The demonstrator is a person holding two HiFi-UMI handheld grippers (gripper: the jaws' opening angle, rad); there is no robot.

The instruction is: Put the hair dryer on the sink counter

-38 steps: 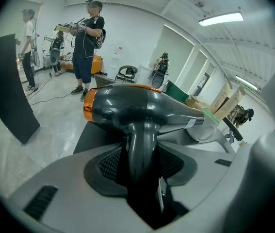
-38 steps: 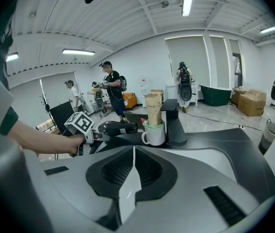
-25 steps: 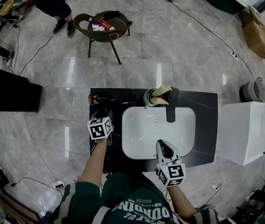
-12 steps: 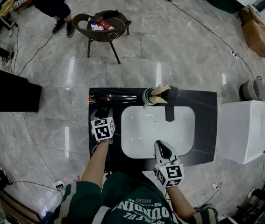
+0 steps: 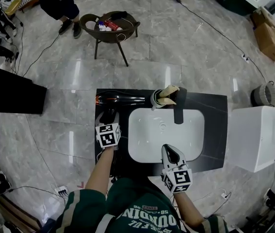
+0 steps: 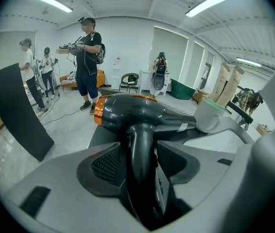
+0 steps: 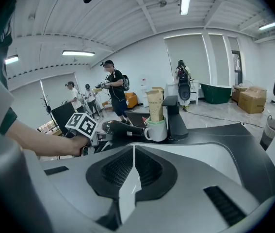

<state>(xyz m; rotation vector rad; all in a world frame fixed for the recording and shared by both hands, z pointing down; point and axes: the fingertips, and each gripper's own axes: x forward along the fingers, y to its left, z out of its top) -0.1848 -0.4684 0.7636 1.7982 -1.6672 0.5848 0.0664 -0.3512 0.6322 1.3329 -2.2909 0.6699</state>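
The black hair dryer [image 5: 120,99] with an orange rear ring lies on the dark sink counter [image 5: 215,130] at the back left, its handle pointing toward me. My left gripper [image 5: 109,119] is at that handle. In the left gripper view the handle [image 6: 142,149] stands between the two pads and the jaws are opening; the pads no longer seem to press on it. My right gripper [image 5: 169,152] hovers over the near rim of the white basin [image 5: 166,135], shut with nothing in it [image 7: 133,171]. The dryer [image 7: 120,128] also shows in the right gripper view.
A white mug [image 5: 160,100] holding tan items stands behind the basin, beside the black faucet [image 5: 179,106]. A white cabinet [image 5: 258,135] is to the right and a black panel [image 5: 6,89] to the left. A round stand [image 5: 109,25] and a person [image 5: 55,4] are further off.
My left gripper has eased back a little along the dryer's handle. The dryer stays lying on the counter. My right gripper has hardly moved.
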